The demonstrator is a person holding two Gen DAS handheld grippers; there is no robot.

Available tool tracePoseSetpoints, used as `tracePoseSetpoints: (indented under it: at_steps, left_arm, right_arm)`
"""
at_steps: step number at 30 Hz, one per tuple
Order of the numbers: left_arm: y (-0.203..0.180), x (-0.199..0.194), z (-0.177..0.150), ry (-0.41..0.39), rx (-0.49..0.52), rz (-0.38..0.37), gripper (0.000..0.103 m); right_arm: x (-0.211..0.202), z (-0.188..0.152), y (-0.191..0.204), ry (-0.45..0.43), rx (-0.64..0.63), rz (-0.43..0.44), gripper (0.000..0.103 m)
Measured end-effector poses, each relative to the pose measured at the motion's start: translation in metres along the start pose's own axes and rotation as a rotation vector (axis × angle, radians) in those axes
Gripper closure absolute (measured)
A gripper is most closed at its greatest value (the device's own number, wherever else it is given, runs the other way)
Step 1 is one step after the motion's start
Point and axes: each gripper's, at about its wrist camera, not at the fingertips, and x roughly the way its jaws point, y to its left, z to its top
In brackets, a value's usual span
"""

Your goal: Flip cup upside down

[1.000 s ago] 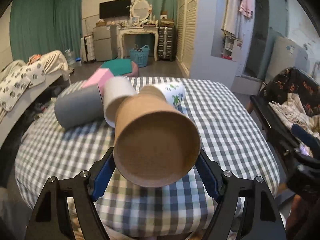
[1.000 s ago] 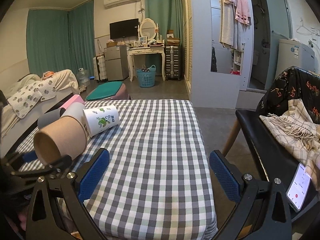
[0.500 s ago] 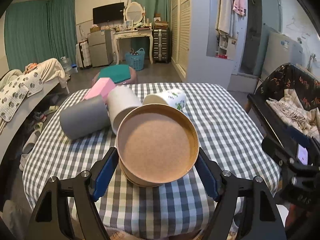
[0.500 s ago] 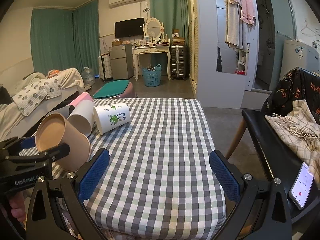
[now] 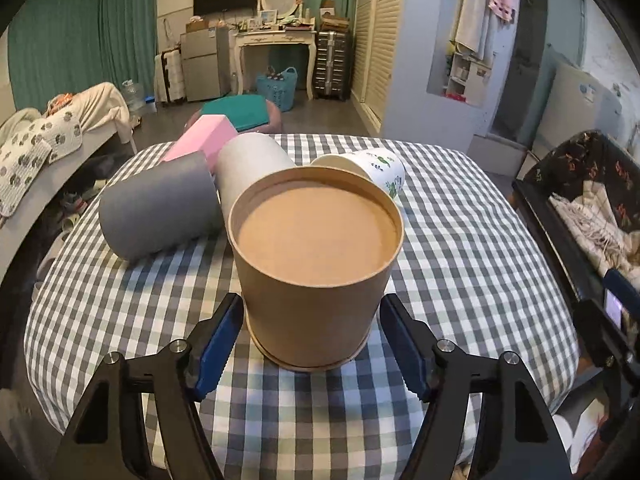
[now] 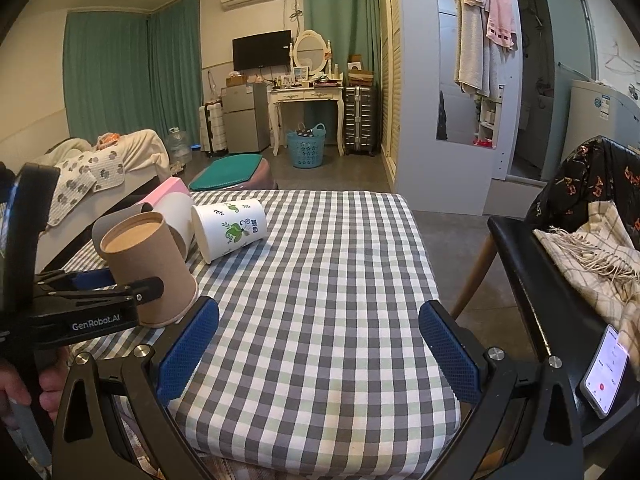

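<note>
The left gripper is clamped on the brown cup, which stands upside down on the checked bench at its near left. The right gripper hangs apart, holding nothing. Just behind lie a grey cup and a white printed cup.

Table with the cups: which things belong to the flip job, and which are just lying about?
Job: brown paper cup, standing mouth-down; left tool, pads flanking it.

Lying about: grey cup, white cup, leaf-print cup, pink box, idle right tool.
</note>
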Motion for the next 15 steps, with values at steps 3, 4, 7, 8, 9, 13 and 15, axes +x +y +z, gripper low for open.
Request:
tracePoseSetpoints:
  at_steps: [3,4,7,8,9,13,15]
  left_arm:
    - [-0.002,0.0,-0.003,-0.006,0.013,0.004,0.031]
    - [-0.002,0.0,-0.003,-0.007,0.014,0.005,0.031]
    - [-0.002,-0.002,-0.003,-0.011,0.01,0.006,0.029]
    - [-0.002,-0.003,-0.004,-0.013,0.008,0.016,0.029]
    - [-0.002,-0.005,-0.004,-0.012,0.006,0.024,0.028]
    - [-0.002,-0.015,-0.008,-0.024,0.008,0.019,0.021]
    - [-0.001,-0.024,-0.009,-0.045,0.024,0.032,0.021]
  right_arm:
    - [0.002,0.0,0.001,0.007,-0.001,-0.001,0.003]
    - [0.002,0.0,0.002,0.008,-0.003,-0.001,0.003]
    - [0.001,0.0,0.004,0.006,-0.006,-0.004,0.003]
    - [0.0,0.0,0.004,0.006,-0.008,-0.004,0.003]
    - [0.0,0.0,0.005,0.006,-0.01,-0.006,0.003]
    - [-0.006,0.001,0.007,0.0,-0.012,-0.008,0.003]
    - [-0.011,0.001,0.008,-0.006,-0.012,-0.005,0.003]
